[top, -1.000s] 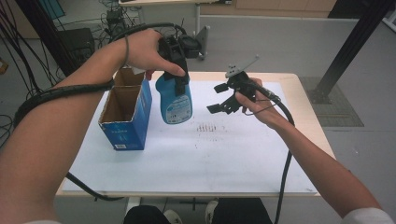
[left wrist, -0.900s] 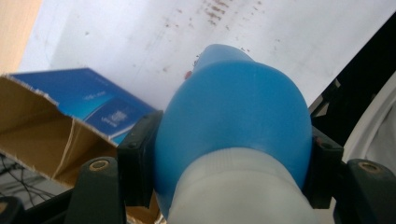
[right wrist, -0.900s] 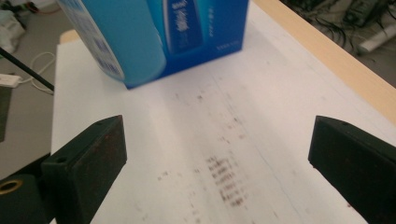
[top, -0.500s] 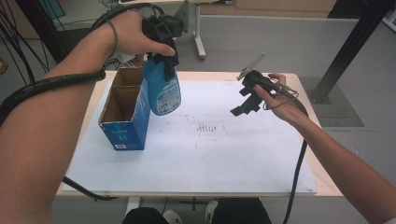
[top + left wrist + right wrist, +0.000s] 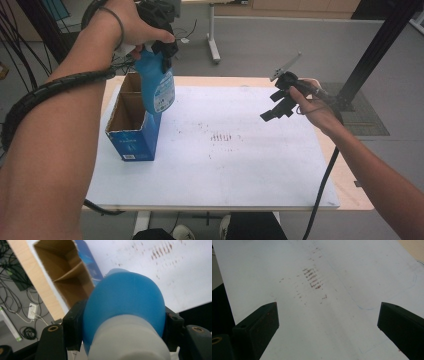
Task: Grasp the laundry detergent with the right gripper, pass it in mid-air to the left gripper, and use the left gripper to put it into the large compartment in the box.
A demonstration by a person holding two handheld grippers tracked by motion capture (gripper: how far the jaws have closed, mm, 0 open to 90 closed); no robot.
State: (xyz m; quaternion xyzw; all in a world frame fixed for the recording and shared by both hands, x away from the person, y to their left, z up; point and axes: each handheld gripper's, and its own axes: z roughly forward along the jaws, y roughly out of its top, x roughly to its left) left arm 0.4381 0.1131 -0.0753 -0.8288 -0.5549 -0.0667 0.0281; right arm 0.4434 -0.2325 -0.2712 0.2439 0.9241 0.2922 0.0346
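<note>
A blue spray bottle [image 5: 157, 87] with a white label hangs upright over the right edge of an open blue cardboard box [image 5: 131, 127] at the table's left. My left gripper [image 5: 155, 32] is shut on the bottle's upper part, well above the table. In the left gripper view the bottle's blue shoulder [image 5: 125, 300] and white cap sit squeezed between the two black jaws, with the divided box [image 5: 60, 277] beneath. My right gripper [image 5: 277, 105] hovers over the right side of the table, open, with nothing between its fingers [image 5: 257, 327].
A white sheet [image 5: 225, 150] covers the wooden table and carries brown smudges [image 5: 222, 136] near its middle, seen again as smudges [image 5: 313, 277] in the right gripper view. Cables lie on the floor at left. A black post [image 5: 380, 45] stands at the right.
My left gripper has carried the bottle higher and leftward, until it hangs over the box. My right gripper has drifted right and slightly back, still open.
</note>
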